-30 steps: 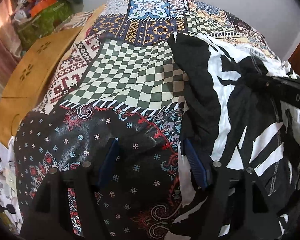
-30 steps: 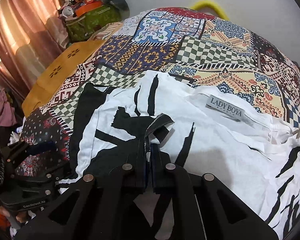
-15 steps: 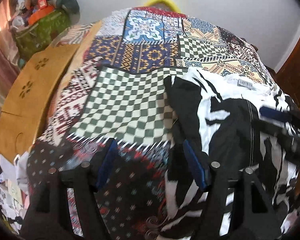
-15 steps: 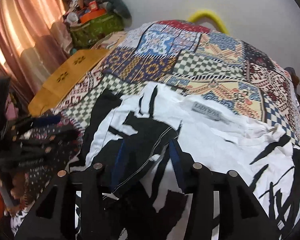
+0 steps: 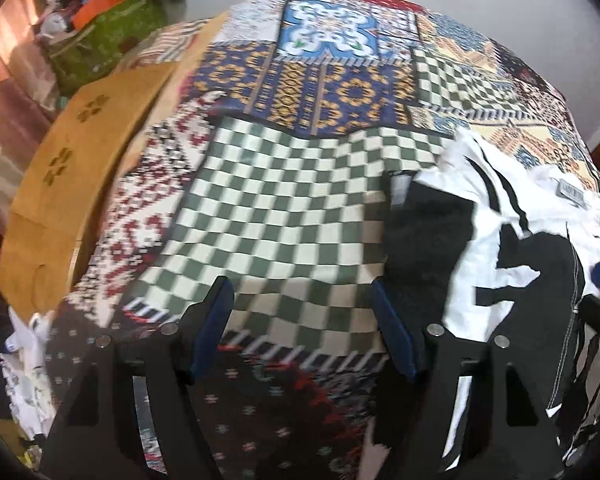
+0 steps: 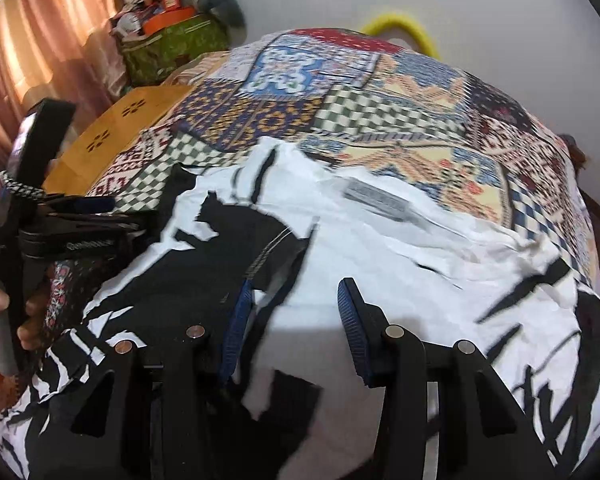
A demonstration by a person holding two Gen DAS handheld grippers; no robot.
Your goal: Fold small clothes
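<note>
Both tongs spread wide, left tongs (image 5: 302, 314), right tongs (image 6: 296, 312), rumpled black-and-white garment (image 6: 380, 248) on patchwork bedspread (image 5: 284, 208)

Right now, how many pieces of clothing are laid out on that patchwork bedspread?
1: a black-and-white garment spread across the bedspread's near right part. More may be hidden beneath it.

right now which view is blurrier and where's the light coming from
Left wrist view: motion smear across the patchwork bedspread, so it is blurrier. Right wrist view: the garment label is unreadable, and warm daylight glows through the curtain at left.
</note>
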